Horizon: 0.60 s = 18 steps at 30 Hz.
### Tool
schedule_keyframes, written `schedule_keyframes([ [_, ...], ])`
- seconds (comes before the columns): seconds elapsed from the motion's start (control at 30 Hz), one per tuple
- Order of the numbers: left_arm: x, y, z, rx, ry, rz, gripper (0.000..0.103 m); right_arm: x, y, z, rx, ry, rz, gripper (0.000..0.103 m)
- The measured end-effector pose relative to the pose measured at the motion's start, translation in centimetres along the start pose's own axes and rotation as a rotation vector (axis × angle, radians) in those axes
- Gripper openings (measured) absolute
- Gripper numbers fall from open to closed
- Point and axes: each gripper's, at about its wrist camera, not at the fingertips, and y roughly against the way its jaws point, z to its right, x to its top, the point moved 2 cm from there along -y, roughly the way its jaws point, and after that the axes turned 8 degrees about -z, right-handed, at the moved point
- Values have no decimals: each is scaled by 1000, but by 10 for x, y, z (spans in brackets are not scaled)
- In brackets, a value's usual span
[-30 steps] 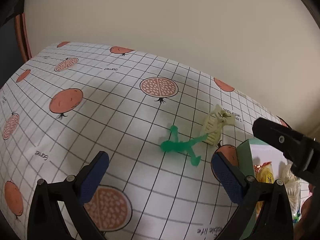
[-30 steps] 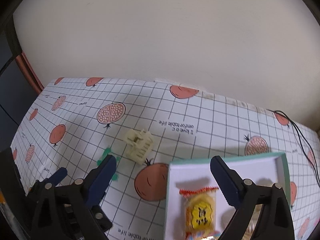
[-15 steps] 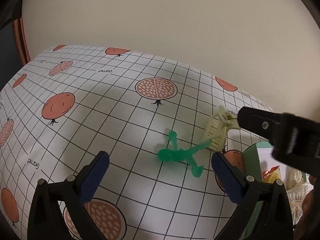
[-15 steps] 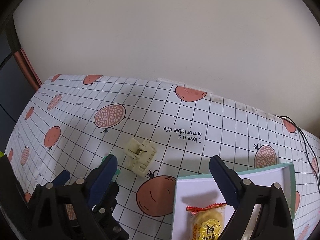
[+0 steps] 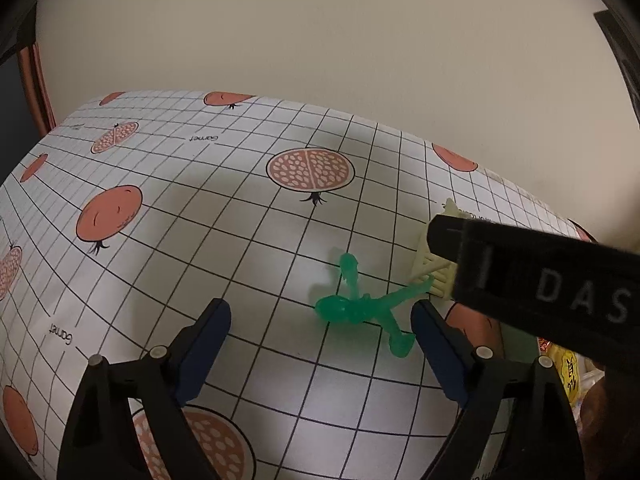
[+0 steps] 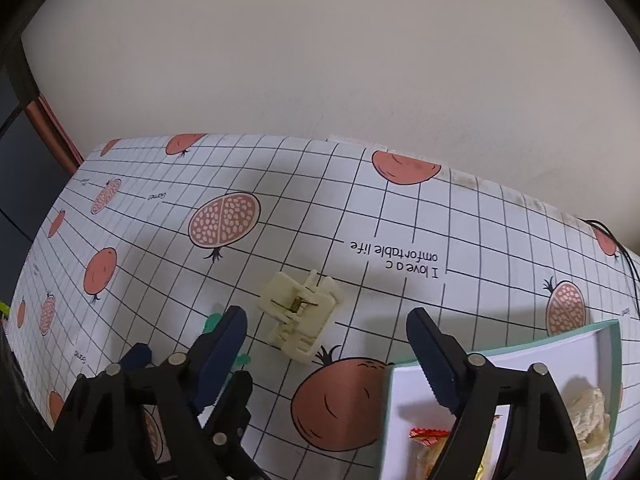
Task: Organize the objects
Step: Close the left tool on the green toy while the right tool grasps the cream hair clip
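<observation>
A cream hair claw clip [image 6: 301,314] lies on the grid-patterned tablecloth, just ahead of my open right gripper [image 6: 326,326] and slightly left of its centre line. In the left wrist view the clip [image 5: 434,270] is half hidden behind the black body of the right gripper. A translucent green plastic figure [image 5: 366,304] lies flat between the clip and my open left gripper [image 5: 320,318], close to the right finger. From the right wrist only a sliver of the green figure [image 6: 212,320] shows behind the left finger. Both grippers hold nothing.
A teal-edged white box [image 6: 608,344] sits at the right, holding a yellow snack packet [image 6: 430,446] and a crumpled cream item [image 6: 590,412]. A black cable [image 6: 624,248] runs along the far right. The beige wall [image 6: 320,60] borders the table's far edge.
My right gripper has moved forward and left, bringing the claw clip nearer its fingers; its body now crosses the left wrist view. The left gripper has shifted slightly towards the green figure.
</observation>
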Motion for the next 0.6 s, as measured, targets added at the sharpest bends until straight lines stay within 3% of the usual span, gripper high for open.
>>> schedule_keyframes([
  [0.07, 0, 0, 1, 0, -4, 2, 91, 1, -3, -1, 0, -1, -4, 80],
  [0.13, 0, 0, 2, -3, -12, 6, 83, 1, -5, -1, 3, -6, -7, 75],
  [0.33, 0, 1, 7, -33, -37, 7, 64, 2, -9, 2, 19, -22, -19, 42],
  [0.4, 0, 2, 8, -47, -48, 6, 51, 1, -9, 4, 31, -28, -24, 32],
  [0.47, -1, 2, 11, -43, -63, 5, 50, 0, -9, 5, 23, -24, -24, 21],
  [0.6, -4, 2, 8, -47, -64, 8, 49, -3, -7, 7, 18, -24, -31, 19],
])
